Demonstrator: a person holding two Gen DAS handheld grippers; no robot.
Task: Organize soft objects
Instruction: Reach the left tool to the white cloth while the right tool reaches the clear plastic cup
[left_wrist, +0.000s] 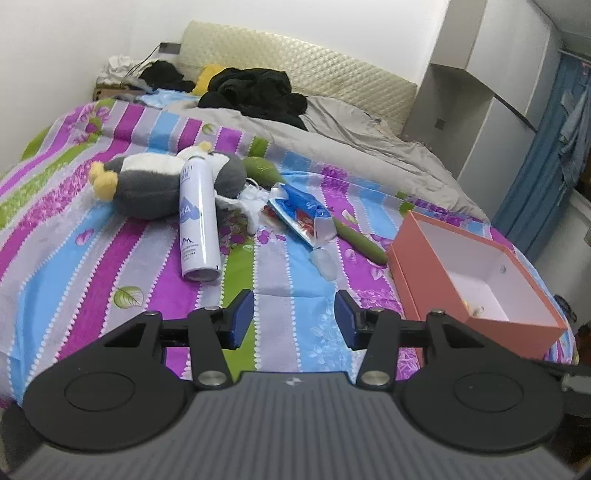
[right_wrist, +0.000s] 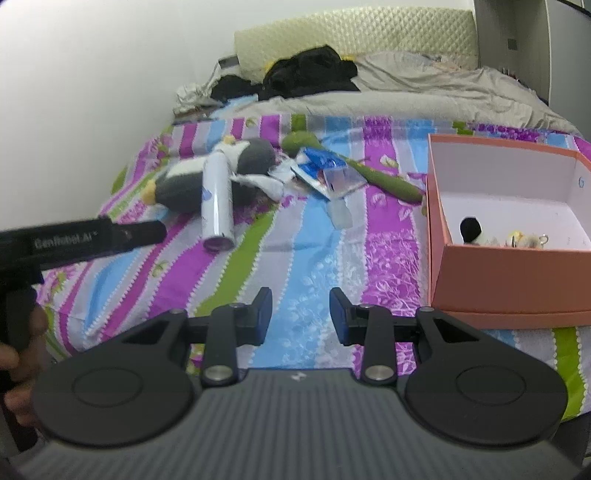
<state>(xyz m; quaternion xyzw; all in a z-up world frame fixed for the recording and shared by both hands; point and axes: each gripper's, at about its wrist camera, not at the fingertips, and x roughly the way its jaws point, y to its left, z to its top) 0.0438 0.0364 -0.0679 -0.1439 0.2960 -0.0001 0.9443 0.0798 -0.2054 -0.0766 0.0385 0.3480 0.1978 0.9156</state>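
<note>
On the striped bedsheet (left_wrist: 92, 258): one grey penguin plush (left_wrist: 155, 184), one white spray can (left_wrist: 197, 218) leaning across it, one toothpaste tube (left_wrist: 299, 216), one green plush (left_wrist: 354, 236). One open pink box (left_wrist: 476, 273) near the bed's edge. Left gripper (left_wrist: 294, 319) and right gripper (right_wrist: 300, 315): jaws apart, empty, over bare sheet.

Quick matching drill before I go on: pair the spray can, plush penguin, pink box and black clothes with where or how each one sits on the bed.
Things:
1. spray can
2. plush penguin
3. pink box
4. black clothes

Places or states:
A. piled by the headboard
B. open, small items inside
C. lying across the toy
D. on its side under the can

Pairs: 1-C, 2-D, 3-B, 4-A
</note>
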